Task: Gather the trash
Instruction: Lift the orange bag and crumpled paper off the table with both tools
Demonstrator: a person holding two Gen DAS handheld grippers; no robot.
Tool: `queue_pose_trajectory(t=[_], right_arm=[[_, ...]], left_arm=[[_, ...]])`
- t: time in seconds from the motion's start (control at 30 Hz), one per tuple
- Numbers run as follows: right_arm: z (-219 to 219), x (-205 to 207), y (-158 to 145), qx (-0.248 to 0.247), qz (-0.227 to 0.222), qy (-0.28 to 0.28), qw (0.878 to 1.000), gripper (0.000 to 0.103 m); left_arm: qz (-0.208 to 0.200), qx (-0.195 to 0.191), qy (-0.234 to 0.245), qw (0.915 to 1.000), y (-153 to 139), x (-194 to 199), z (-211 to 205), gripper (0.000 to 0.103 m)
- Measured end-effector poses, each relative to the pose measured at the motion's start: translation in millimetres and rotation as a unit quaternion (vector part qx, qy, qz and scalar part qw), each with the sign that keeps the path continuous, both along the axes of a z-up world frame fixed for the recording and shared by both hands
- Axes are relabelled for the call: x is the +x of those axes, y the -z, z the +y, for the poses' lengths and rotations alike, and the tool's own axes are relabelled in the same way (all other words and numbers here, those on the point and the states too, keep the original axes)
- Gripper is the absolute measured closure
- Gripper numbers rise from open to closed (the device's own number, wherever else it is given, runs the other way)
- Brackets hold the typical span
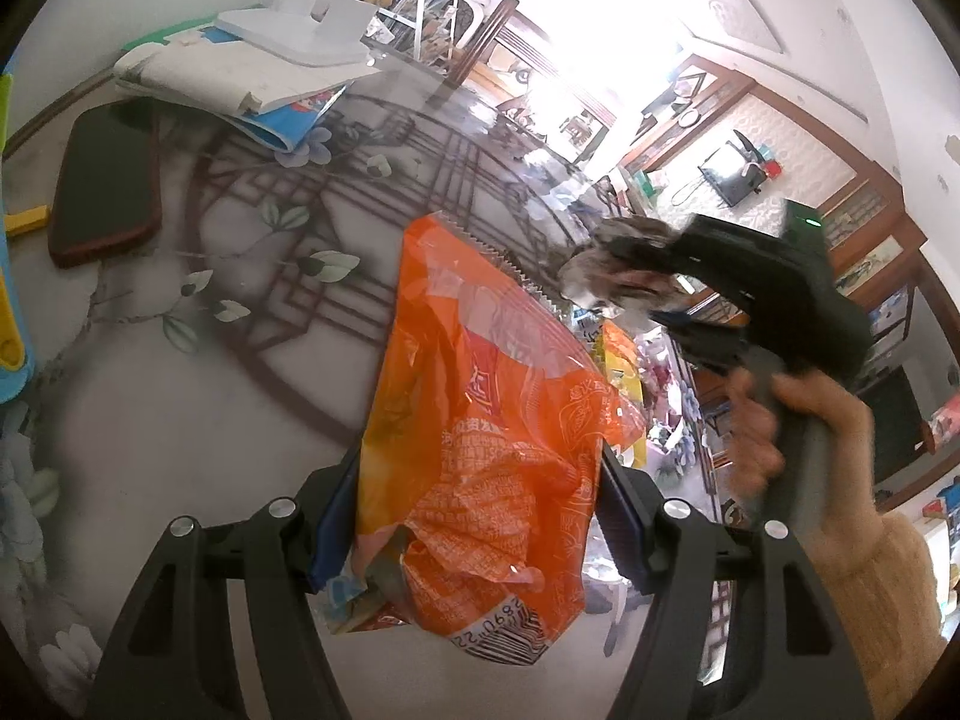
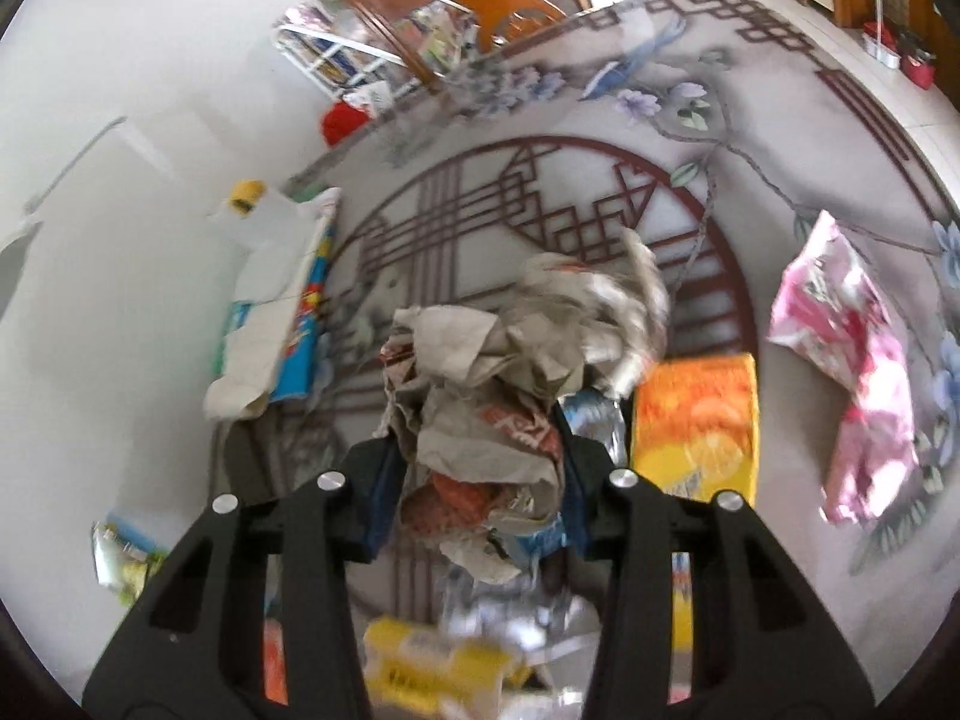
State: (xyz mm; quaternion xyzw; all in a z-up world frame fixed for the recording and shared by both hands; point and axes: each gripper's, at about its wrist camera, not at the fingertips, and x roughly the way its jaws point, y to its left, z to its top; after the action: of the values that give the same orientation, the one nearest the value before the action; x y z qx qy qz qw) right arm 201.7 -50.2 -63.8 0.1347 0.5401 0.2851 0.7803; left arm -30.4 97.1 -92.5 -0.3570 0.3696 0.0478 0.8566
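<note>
Two grippers each hold a piece of trash above a desk (image 2: 180, 276) printed with a dark lattice circle and flowers. The left gripper (image 1: 477, 516) has its fingers clamped on the sides of an orange plastic bag (image 1: 486, 450), which stands up between them with its serrated mouth pointing away, over the desk's near-right part. The right gripper (image 2: 480, 480) has its fingers pressed onto a crumpled wad of paper and foil wrappers (image 2: 510, 372), lifted off the desk. In the left wrist view a hand (image 1: 792, 426) carries that gripper to the right of the bag, the wad (image 1: 618, 270) sitting just beside the bag's mouth. More trash lies on the desk: an orange-yellow packet (image 2: 696, 426) just right of the wad, a pink wrapper (image 2: 852, 372) farther right, and a yellow packet (image 2: 432, 666) with silver foil at the near edge. Stacked papers (image 2: 270, 324) lie at the left.
</note>
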Motion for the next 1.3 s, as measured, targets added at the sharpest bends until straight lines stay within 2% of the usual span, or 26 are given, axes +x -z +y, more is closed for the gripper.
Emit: queue_pose_trajectory(t=[0.17,0.33,0.53,0.73,1.3], right_arm=[[-29,-32,-16,0.037,-0.001,-0.009,0.999,0.060],[-50,-64,-25,0.042,-0.019,-0.020,0.999,0.060],[-73,-106,-30,0.026,-0.064,-0.029,0.997,0.060],[-100,-138,-34,0.016,-0.112,-0.017,0.993,0.060],[-178,-184,-45,-0.016,-0.191,0.019,0.981,0.060]], left_arm=[[0.007,0.015,0.000,0.9999,1,2,-2,0.038],[0.005,0.043,0.003,0.9990,-4,1,-6,0.038],[-0.007,0.060,0.010,0.9981,-9,0,-11,0.038],[-0.033,0.094,0.017,0.9948,-21,-4,-21,0.038],[-0.084,0.153,0.042,0.9837,-48,-15,-54,0.038]])
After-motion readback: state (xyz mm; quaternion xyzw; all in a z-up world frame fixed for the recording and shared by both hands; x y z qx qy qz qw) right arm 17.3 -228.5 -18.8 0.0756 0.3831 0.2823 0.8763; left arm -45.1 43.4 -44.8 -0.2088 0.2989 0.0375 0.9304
